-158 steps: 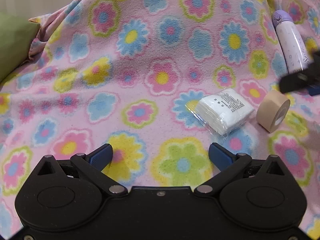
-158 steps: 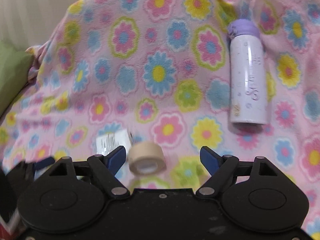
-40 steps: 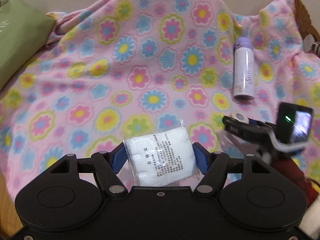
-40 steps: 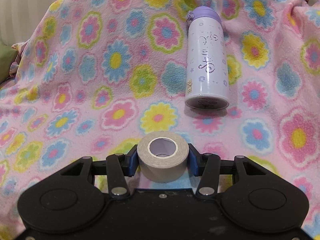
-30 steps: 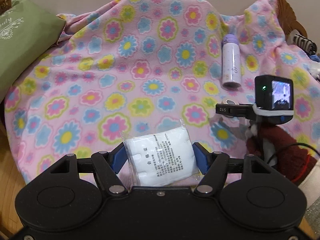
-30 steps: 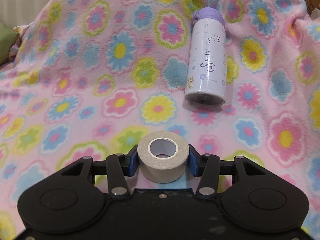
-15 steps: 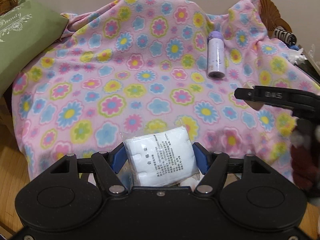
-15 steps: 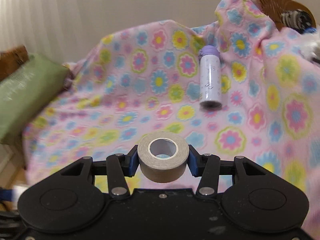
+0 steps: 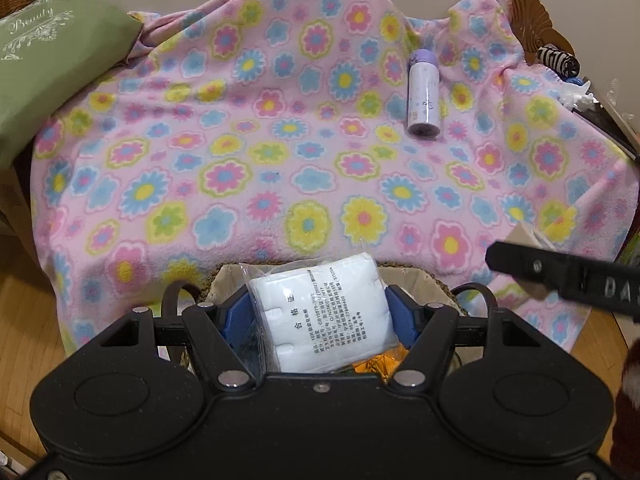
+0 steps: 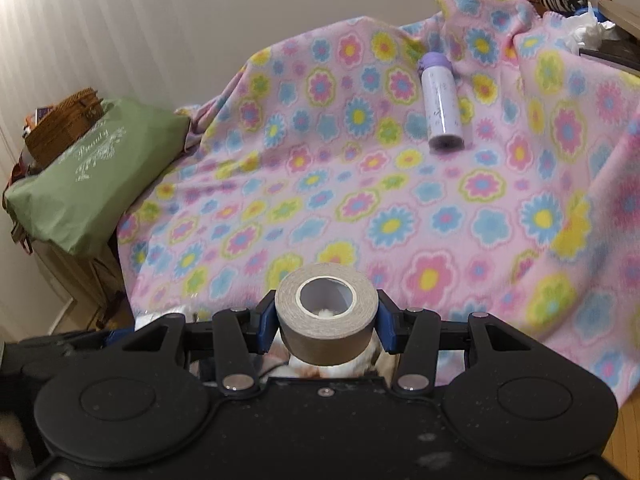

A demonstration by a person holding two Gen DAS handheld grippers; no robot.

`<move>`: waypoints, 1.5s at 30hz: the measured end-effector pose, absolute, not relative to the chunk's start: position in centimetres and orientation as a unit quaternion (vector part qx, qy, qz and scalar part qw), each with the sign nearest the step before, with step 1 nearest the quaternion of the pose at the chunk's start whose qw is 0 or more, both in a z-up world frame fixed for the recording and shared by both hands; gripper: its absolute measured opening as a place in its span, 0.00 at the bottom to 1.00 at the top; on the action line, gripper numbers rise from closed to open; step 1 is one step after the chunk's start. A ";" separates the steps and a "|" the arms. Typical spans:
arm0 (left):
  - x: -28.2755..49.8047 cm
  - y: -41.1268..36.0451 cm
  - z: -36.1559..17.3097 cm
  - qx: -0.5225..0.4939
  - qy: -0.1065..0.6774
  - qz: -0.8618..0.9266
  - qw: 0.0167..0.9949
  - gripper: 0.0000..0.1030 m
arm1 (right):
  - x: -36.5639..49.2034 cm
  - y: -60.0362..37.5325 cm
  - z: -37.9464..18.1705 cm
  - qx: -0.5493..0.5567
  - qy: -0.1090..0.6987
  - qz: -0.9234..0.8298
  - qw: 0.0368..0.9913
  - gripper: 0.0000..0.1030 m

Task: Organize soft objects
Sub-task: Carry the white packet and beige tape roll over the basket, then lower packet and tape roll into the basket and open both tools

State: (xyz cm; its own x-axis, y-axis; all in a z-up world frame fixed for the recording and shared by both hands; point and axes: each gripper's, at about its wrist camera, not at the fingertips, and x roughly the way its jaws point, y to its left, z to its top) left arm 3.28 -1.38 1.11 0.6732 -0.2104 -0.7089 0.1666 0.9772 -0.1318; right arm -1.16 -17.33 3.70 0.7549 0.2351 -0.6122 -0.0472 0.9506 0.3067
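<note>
The white packet of cotton pads, sealed in clear film with printed text facing up, sits clamped between the blue pads of the left gripper, which presses on its two short sides so the soft bundle bulges a little rather than slipping. It hangs above the open mouth of a woven basket with a pale cloth lining, standing on the wooden floor just in front of the flowered pink blanket; holding the packet over that opening suggests the basket is where the soft things are meant to go, and something orange already shows inside under the packet. The right gripper is closed narrowly on a roll of tan tape, gripped across its sides with the hollow core facing the camera, a hold that keeps the round roll from rolling out. In the left view the right gripper's black finger reaches in from the right edge, near the basket, so both loads seem headed to the same spot. Left behind on the blanket, well apart from both grippers, lies a lilac-capped bottle on its side. A green bag rests at the blanket's left edge.
</note>
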 end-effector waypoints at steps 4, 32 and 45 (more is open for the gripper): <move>3.3 -1.4 0.6 -0.024 0.398 -0.099 0.912 0.63 | -1.8 -16.3 3.2 0.124 0.349 0.086 0.925 0.47; 4.3 -1.0 -0.6 -0.029 0.414 -0.084 0.906 0.68 | -0.6 -15.5 2.3 0.108 0.374 0.076 0.918 0.48; 3.9 -1.2 -0.4 -0.018 0.413 -0.082 0.907 0.73 | -0.8 -15.7 2.3 0.110 0.373 0.057 0.920 0.57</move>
State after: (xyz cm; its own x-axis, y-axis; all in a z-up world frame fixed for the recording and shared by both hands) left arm 3.91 -1.19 -0.38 0.6454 -0.1639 -0.7460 0.1347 0.9858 -0.1000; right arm -0.80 -15.73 2.26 0.7155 0.1876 -0.6730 -0.0234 0.9692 0.2453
